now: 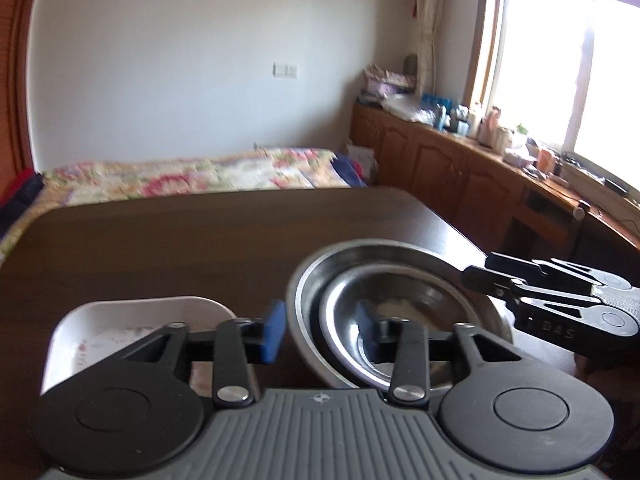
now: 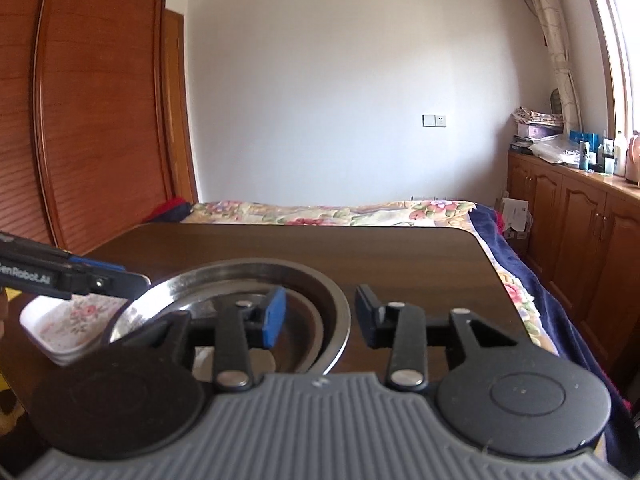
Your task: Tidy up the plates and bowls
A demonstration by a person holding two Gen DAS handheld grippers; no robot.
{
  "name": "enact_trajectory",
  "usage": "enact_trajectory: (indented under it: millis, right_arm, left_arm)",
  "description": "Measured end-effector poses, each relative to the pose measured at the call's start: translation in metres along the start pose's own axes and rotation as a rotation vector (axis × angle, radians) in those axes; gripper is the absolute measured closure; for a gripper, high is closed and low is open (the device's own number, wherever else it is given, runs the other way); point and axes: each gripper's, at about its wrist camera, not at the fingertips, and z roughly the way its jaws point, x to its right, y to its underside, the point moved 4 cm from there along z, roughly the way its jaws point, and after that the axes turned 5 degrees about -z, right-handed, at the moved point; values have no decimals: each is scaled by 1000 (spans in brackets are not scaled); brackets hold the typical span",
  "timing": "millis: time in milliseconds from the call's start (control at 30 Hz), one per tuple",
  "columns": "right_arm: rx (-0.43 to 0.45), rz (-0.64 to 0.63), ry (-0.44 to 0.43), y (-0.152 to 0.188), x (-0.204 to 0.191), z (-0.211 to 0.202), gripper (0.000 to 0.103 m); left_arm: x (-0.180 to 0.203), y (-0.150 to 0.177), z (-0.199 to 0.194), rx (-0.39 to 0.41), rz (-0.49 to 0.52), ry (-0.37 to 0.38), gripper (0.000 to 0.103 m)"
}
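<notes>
A small steel bowl (image 1: 400,300) sits nested inside a wider steel bowl (image 1: 400,250) on the dark wooden table (image 1: 160,248). My left gripper (image 1: 320,330) is open, and its blue pads straddle the wide bowl's left rim. A white square dish (image 1: 132,316) with a flower print lies just left of it. My right gripper (image 2: 320,316) is open too, with the wide bowl's (image 2: 240,276) right rim between its fingers. It shows in the left wrist view as the right gripper (image 1: 480,270) at the bowl's far right edge. The left gripper (image 2: 132,280) reaches over the white dish (image 2: 68,320).
The far half of the table (image 2: 320,248) is bare. Beyond it is a bed with a floral quilt (image 2: 340,212). Wooden cabinets (image 1: 440,160) with clutter on top run along the right under a bright window. A wooden wardrobe (image 2: 100,120) stands at the left.
</notes>
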Motion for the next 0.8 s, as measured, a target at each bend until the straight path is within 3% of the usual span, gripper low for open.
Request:
enact_trajectory:
  millis: [167,233,367,533,800]
  right_arm:
    - [-1,9,6,5,0,7,53]
    - [3,10,13,9,-3,6,41]
    - [9,12,30,14,-3,9,35]
    - [21,37,27,16,-2,8,28]
    - [-11,78,-3,17,2,14,27]
  left_arm:
    - [-7,2,-5,56,8,-17,28]
    - [-10,2,-3,70,-1,-15,22]
    - [-13,6,-2,105,-3,1,13]
    - [-11,13,4,99,5,0,15]
    - [-6,19,17,48,9,2,45]
